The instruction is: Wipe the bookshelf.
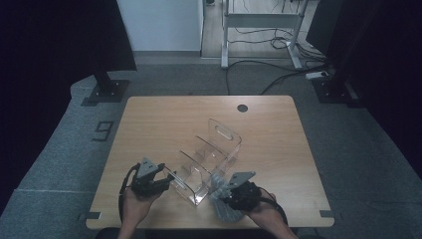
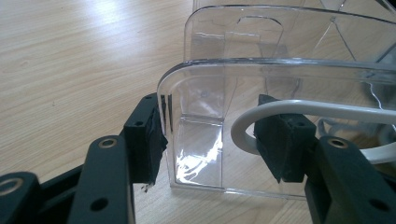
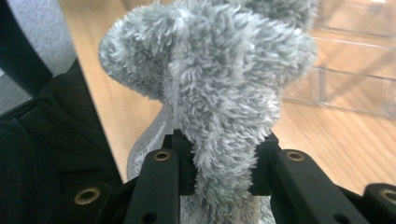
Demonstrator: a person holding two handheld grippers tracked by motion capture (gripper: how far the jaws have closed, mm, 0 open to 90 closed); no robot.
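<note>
While the left gripper [image 1: 166,180] steadies the near end of the clear organizer [image 1: 209,159], its jaws straddle the front wall's corner: one pad sits outside the plastic, the other inside the first compartment. Whether both pads actually press on the wall is hard to tell through the clear plastic, though it reads as a hold. A white cable [image 2: 299,112] loops across the inner pad.

The right gripper [image 1: 226,195] has its jaws closed on a fluffy grey sock [image 3: 219,84], pinching it low so the bulk of the pile rises above the pads. In the high view the sock [image 1: 223,201] hangs at the near right corner of the organizer, just beside its side wall and close to the counter [image 1: 149,124] edge.

The organizer lies with its long axis running diagonally, from the near left toward the far right, its compartments stepping away from the person and ending at the tall wall with the handle slot [image 1: 222,131]. So the open compartments lie up and to the left of the right jaws, just over the side wall. The right hand is the one carrying the load and nearest the near compartments; the likely move is a short lift over that wall and down into a slot.
</note>
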